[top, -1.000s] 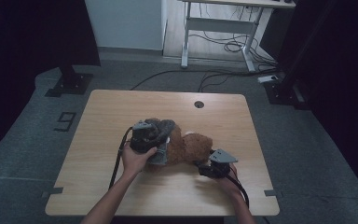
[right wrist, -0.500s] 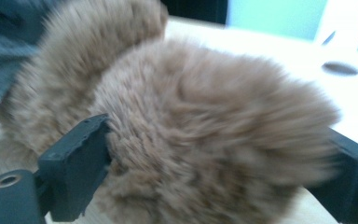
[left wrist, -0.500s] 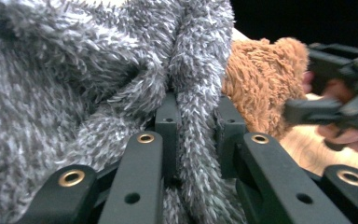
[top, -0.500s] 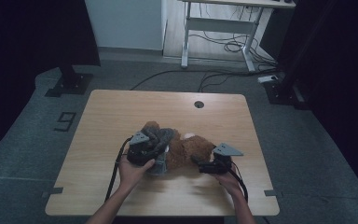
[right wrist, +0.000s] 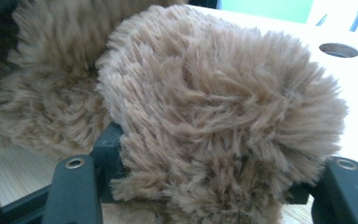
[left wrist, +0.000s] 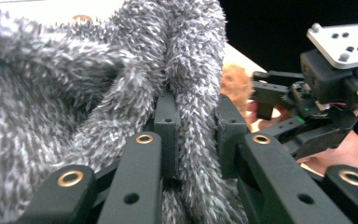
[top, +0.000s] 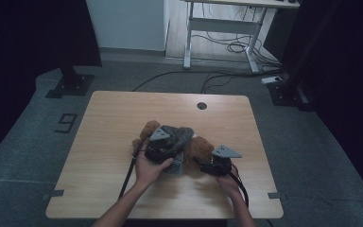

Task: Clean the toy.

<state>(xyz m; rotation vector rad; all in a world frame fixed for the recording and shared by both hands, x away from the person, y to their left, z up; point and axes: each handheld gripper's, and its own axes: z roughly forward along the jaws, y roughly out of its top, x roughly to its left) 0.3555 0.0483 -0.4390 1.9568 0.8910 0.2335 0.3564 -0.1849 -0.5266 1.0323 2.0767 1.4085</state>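
L gripper (left wrist: 193, 135) pinches a thin fold of grey fuzzy cloth (left wrist: 74, 93); R gripper (right wrist: 205, 186) clamps the brown plush toy (right wrist: 214, 107) btwn its jaws. Risk: fold slips out w/ hard pull, thin bite.

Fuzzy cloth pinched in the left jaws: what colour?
Grey, flecked with white: the fuzzy cloth shows best in the left gripper view, a fold of it between the jaws.

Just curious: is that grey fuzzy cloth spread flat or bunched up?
Bunched up: the grey cloth is gathered in folds, one fold pinched between the left gripper jaws.
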